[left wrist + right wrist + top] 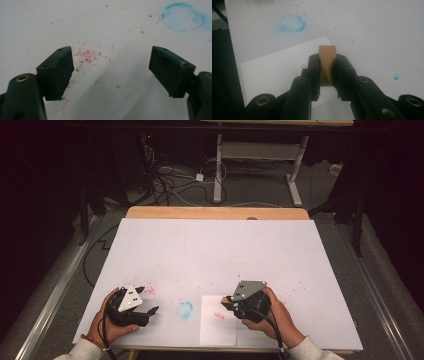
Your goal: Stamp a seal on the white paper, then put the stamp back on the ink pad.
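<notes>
**Right gripper clamped on wooden block over paper; left gripper spread, empty**

Count: two grippers, one wooden block, one loose paper sheet, one blue ring stain, one small blue dot, many red specks.

Right gripper (pixel 231 303), held in the person's right hand (pixel 272 312), sits at the near right of the tabletop (pixel 215 250). Its fingers (pixel 314 72) are closed tight on a small tan wooden block (pixel 327 63). Block is rectangular, long axis running along the fingers, far end sticking out past the tips and pointing away from the gripper camera. In the high view the block is too small to make out, probably hidden under the gripper. It hangs over the paper sheet (pixel 218 322), which lies at the near edge. A small red mark (pixel 303 66) sits on the sheet just beside the left finger.

Left gripper (pixel 148 302), in the left hand (pixel 107 320), is at the near left. Its fingers (pixel 58 72) are wide apart, nothing between them. Red specks (pixel 87 57) scatter on the white surface ahead of them.

Blue ring stain (pixel 185 309) lies between the two grippers, just left of the sheet. Blue dot (pixel 396 77) sits right of the right gripper.
</notes>
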Demonstrator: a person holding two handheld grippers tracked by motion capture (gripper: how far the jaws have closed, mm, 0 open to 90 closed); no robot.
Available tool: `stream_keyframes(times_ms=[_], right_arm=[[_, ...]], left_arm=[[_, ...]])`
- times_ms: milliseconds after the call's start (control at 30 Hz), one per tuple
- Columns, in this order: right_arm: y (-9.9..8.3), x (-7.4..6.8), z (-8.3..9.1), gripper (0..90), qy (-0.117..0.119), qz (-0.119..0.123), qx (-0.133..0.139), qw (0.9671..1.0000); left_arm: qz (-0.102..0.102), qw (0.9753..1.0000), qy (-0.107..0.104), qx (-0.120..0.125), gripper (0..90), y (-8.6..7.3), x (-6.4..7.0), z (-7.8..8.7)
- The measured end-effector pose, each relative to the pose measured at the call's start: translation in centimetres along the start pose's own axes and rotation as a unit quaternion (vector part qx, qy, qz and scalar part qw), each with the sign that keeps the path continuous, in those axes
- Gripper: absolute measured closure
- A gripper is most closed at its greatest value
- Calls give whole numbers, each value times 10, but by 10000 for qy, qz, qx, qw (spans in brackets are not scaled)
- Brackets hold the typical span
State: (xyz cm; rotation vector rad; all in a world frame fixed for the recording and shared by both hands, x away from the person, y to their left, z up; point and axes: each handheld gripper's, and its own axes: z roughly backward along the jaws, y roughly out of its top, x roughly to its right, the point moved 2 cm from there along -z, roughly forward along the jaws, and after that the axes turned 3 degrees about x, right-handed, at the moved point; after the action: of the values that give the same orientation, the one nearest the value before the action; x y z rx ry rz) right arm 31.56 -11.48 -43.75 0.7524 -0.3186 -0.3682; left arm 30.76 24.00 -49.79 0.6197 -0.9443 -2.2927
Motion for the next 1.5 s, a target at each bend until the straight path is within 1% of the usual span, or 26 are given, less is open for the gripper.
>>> stream_keyframes(times_ms=[67, 133, 233, 600, 700, 900, 1200, 1367, 1433, 1500], right_arm=[[0, 2, 2, 763, 1, -34, 3, 10000], [0, 4, 3, 763, 20, -10, 9, 10000], [-1, 6, 5, 763, -11, -29, 22, 10000], [-1, 15, 21, 763, -174, -100, 160, 9997], [-1, 17, 23, 763, -221, -137, 182, 9995], [0, 21, 30, 763, -295, -166, 242, 9991], [-4, 29, 36, 763, -478, -193, 219, 9984], [-9, 36, 47, 762, -629, -328, 269, 9971], [-11, 40, 51, 762, -693, -376, 267, 9965], [-13, 44, 55, 762, -760, -451, 280, 9957]], left_arm=[[19, 10000, -15, 9, 192, 0, -1, 0], [28, 10000, -19, 14, 192, 0, -2, -1], [46, 10000, -26, 11, 192, -1, -3, -1], [25, 10000, -41, 13, 192, -1, -2, -1], [-15, 10000, -46, -19, 191, -2, -1, -1], [15, 10000, -23, 18, 191, -3, -1, 2], [-22, 10000, -23, -29, 191, -3, 0, 0], [-46, 10000, -13, 2, 191, -1, 1, 1], [-65, 10000, -13, -52, 191, -1, 1, 0], [-68, 10000, -25, -47, 191, -1, 2, 0]])
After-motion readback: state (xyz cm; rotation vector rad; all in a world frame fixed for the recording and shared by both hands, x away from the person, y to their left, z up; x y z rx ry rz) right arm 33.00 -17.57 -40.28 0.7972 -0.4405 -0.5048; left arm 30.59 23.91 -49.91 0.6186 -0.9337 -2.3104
